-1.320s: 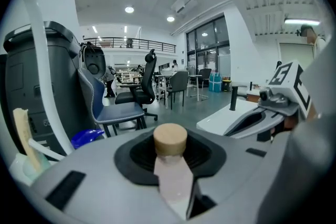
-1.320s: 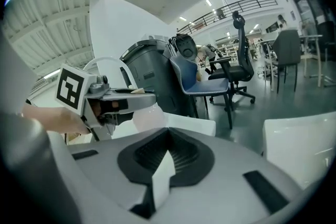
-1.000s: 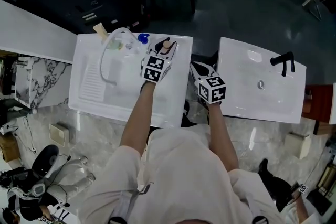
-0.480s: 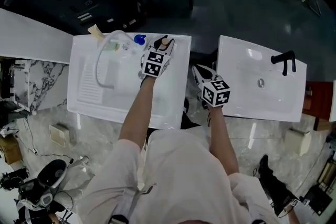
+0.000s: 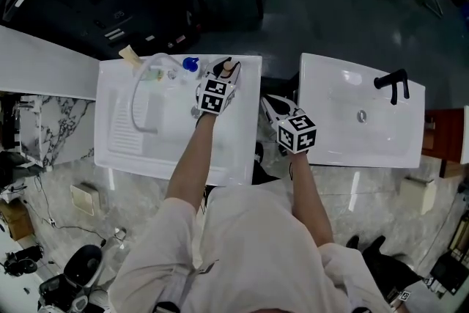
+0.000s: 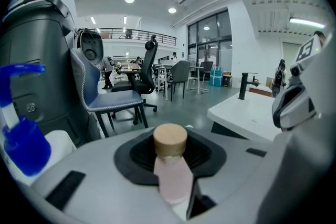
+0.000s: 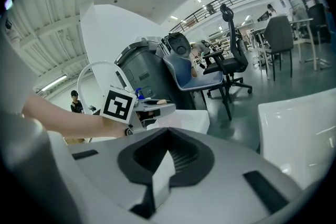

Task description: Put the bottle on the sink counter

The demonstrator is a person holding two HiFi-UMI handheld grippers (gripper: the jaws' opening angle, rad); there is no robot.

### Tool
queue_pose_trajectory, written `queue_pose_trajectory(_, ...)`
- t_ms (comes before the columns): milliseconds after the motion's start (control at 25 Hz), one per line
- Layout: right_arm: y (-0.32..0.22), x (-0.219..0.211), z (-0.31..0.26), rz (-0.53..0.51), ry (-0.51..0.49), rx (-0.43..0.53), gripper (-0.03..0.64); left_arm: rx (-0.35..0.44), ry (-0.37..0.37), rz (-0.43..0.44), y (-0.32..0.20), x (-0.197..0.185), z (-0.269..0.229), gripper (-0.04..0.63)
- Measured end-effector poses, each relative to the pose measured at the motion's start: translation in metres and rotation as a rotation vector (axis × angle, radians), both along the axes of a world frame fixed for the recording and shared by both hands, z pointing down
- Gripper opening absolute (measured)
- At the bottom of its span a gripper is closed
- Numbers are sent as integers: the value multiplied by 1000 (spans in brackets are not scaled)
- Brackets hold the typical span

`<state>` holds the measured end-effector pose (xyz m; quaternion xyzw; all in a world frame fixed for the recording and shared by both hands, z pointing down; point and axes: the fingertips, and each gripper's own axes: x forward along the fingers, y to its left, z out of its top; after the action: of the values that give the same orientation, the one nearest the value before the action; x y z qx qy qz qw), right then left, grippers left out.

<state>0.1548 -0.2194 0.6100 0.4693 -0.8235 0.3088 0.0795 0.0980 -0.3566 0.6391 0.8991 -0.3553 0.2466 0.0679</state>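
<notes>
A pale pink bottle with a wooden cap is held in my left gripper, which is shut on its body. In the head view the bottle is over the far right part of the white sink counter. I cannot tell whether it touches the surface. My right gripper hangs in the gap between the two sinks, jaws together with nothing in them. From the right gripper view, the left gripper shows to the left, over the counter.
A blue spray bottle stands just left of the held bottle, by a looped faucet hose. A second white sink with a black faucet lies to the right. Beyond the counter stand a dark bin and a blue chair.
The left gripper with the bottle has edged slightly toward the counter's far edge. The right gripper has barely moved. The head view has shifted a little.
</notes>
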Motion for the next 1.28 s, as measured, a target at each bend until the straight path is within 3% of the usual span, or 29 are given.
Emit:
queue_pose_trajectory(440,-2,1,-1,4,4,5,5,2,19,24,5,0,2,120)
queue_pose_trajectory(840,-1,4,-9,1,18,29,5,1,-13,36,4,1,5,124)
queue_pose_trajectory(1000,0,3,-14,-5,22,41,5,-17,-29,43,8,1,8,204)
queue_pose_trajectory(1280,2,0,-19,-14,28,57,5,-10,-21,6,8,-6,-1,210)
